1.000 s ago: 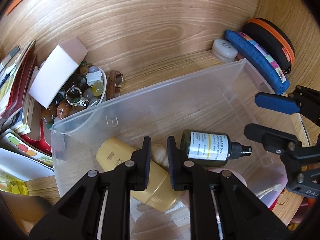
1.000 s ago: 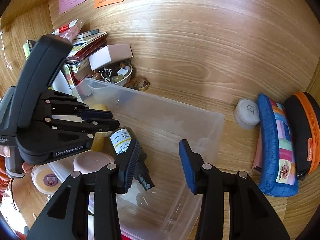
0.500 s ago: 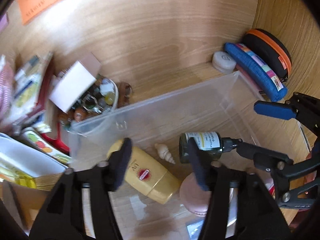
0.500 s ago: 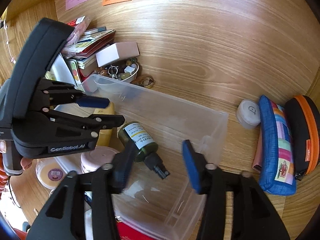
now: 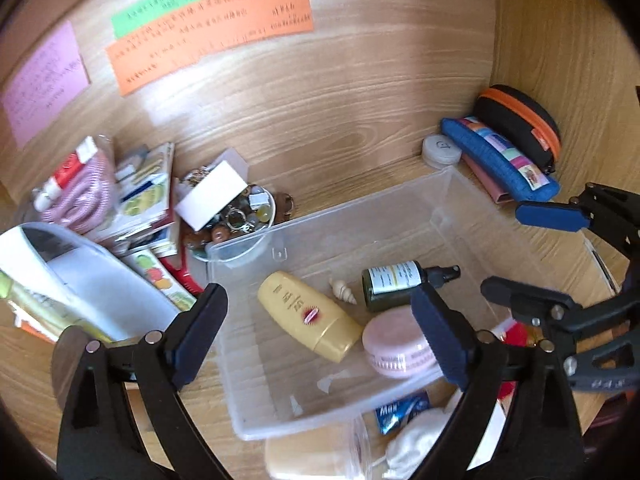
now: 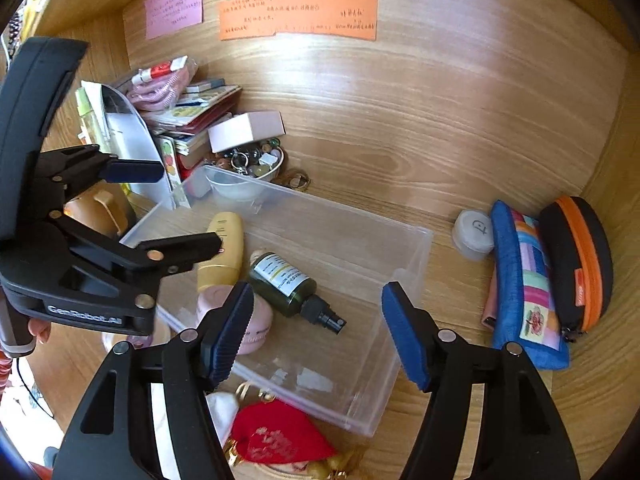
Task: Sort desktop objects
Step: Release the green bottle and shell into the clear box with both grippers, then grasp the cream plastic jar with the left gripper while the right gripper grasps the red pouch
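Note:
A clear plastic bin [image 5: 400,208] [image 6: 416,240] lies on the wooden desk. In it lie a yellow tube [image 5: 308,316] [image 6: 222,252], a small seashell [image 5: 343,290], a dark green spray bottle [image 5: 400,284] [image 6: 288,284] and a pink round case [image 5: 396,344] [image 6: 256,320]. My left gripper [image 5: 320,336] is open and empty above the bin's near side. My right gripper [image 6: 316,332] is open and empty above the bin; it also shows in the left wrist view [image 5: 532,256].
A bowl of beads and trinkets [image 5: 236,220] with a white box [image 5: 212,194] on it stands behind the bin, beside stacked books [image 5: 148,184]. A white jar [image 6: 472,234], blue pencil case [image 6: 524,280] and black orange-zip case [image 6: 576,256] lie right. A red pouch [image 6: 276,436] lies near.
My left gripper was shut around the seashell, has opened wide, let it go and pulled up and back. The right gripper has also lifted back; the spray bottle lies loose in the bin.

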Demonstrator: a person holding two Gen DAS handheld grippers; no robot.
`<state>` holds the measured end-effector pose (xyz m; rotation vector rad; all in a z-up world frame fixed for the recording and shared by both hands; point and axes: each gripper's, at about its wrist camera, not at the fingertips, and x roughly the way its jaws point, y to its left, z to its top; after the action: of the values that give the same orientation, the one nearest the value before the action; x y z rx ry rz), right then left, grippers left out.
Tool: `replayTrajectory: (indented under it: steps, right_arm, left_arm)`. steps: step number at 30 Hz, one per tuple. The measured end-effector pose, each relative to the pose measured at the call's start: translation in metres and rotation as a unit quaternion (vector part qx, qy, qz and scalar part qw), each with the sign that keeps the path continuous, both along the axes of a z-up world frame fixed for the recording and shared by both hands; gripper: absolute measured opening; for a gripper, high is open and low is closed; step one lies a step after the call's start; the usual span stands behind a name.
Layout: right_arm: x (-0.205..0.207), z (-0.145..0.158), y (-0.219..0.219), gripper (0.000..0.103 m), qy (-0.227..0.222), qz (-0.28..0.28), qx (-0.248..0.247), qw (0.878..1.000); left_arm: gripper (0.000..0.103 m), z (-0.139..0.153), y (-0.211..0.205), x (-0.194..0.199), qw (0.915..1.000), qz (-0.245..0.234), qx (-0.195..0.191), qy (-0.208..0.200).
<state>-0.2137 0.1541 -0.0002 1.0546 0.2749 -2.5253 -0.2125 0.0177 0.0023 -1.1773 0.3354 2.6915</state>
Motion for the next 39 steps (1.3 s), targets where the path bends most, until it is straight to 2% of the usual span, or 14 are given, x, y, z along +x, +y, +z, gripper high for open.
replayTrajectory:
  steps: [7, 14, 15, 16, 18, 21, 31, 39]
  right_arm:
    - [0.025, 0.011, 0.004, 0.063, 0.009, -0.006, -0.012, 1.000]
    - [0.049, 0.014, 0.014, 0.064, 0.014, -0.011, -0.016, 1.000]
    - [0.052, 0.014, 0.016, 0.068, 0.014, -0.012, -0.016, 1.000]
    - [0.057, 0.012, 0.019, 0.076, 0.015, -0.014, -0.017, 1.000]
    - [0.065, 0.009, 0.024, 0.081, 0.020, -0.020, -0.020, 0.999]
    - [0.075, 0.001, 0.032, 0.081, 0.018, -0.028, -0.025, 0.999]
    - [0.078, -0.047, 0.048, 0.081, -0.051, -0.040, -0.051, 0.997]
    - [0.055, -0.076, 0.042, 0.081, -0.099, -0.033, -0.071, 0.992]
  left_arm:
    - [0.097, 0.009, -0.010, 0.033, 0.9999, 0.002, 0.001, 0.011]
    - [0.099, 0.001, -0.027, 0.068, 1.0000, 0.002, 0.000, 0.010]
    - [0.100, -0.002, -0.029, 0.072, 1.0000, 0.001, 0.002, 0.007]
    - [0.100, -0.005, -0.031, 0.075, 1.0000, 0.001, 0.004, 0.003]
    - [0.100, -0.015, -0.036, 0.081, 0.9999, 0.003, 0.007, -0.008]
    - [0.100, -0.033, -0.040, 0.085, 0.9992, 0.009, 0.019, -0.034]
    - [0.100, -0.075, -0.049, 0.084, 0.9938, 0.023, 0.065, -0.087]
    - [0.100, -0.097, -0.062, 0.067, 0.9818, 0.042, 0.123, -0.139]
